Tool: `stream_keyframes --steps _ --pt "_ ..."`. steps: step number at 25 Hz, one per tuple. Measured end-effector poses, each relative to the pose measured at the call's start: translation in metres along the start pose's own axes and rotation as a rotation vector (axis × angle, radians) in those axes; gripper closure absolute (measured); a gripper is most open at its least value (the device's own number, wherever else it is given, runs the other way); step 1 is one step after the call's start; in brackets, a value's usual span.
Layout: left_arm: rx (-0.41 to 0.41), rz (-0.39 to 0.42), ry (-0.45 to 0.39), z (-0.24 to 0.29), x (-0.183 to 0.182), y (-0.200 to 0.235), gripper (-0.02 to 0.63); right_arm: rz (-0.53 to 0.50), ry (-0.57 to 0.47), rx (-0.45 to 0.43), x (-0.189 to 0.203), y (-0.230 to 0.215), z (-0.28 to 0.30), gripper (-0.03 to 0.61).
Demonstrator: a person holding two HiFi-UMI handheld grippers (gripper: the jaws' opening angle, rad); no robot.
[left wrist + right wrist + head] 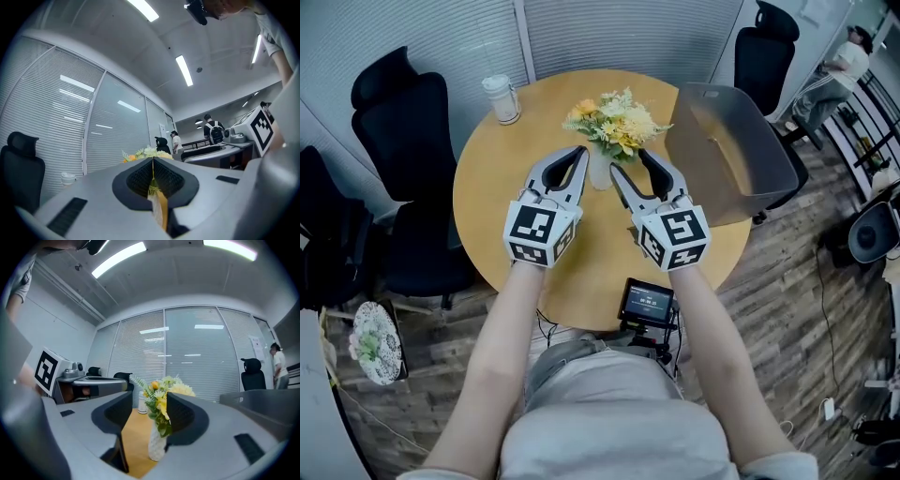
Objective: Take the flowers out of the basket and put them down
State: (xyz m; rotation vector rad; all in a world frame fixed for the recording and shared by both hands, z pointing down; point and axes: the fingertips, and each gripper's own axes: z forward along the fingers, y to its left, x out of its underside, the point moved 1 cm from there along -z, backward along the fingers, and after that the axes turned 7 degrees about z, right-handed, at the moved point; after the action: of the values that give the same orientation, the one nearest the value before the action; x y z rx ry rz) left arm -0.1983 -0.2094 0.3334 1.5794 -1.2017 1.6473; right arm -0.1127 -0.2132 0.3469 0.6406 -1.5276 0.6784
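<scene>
A bunch of yellow and white flowers stands in a white vase at the middle of the round wooden table. The grey basket sits to their right, and I see nothing inside it. My left gripper is shut just left of the vase with nothing held; in its own view the left gripper shows its jaws meeting, the flowers just beyond. My right gripper is open just right of the vase. In the right gripper view the right gripper frames the flowers and vase without touching.
A lidded white cup stands at the table's far left. A small screen is mounted at the near edge. Black office chairs ring the table, and a person sits at the far right.
</scene>
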Motion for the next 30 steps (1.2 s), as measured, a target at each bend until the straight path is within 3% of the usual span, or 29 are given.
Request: stream_keyframes --steps 8,10,17,21,30 --pt "-0.007 0.009 -0.039 0.001 -0.019 -0.005 0.609 -0.001 -0.034 -0.009 -0.018 0.002 -0.006 0.434" --pt "-0.009 0.012 -0.041 0.001 -0.021 -0.006 0.609 -0.004 -0.034 0.0 -0.021 0.003 -0.008 0.486" --pt "-0.003 0.019 -0.045 0.003 -0.026 -0.011 0.609 -0.03 -0.032 0.016 -0.029 0.004 -0.013 0.552" --pt "-0.007 0.031 -0.047 0.003 -0.031 -0.015 0.609 -0.064 -0.034 -0.015 -0.034 0.012 -0.014 0.554" --pt "-0.026 0.009 -0.058 0.002 -0.038 -0.016 0.609 -0.054 -0.052 0.013 -0.043 0.009 -0.018 0.554"
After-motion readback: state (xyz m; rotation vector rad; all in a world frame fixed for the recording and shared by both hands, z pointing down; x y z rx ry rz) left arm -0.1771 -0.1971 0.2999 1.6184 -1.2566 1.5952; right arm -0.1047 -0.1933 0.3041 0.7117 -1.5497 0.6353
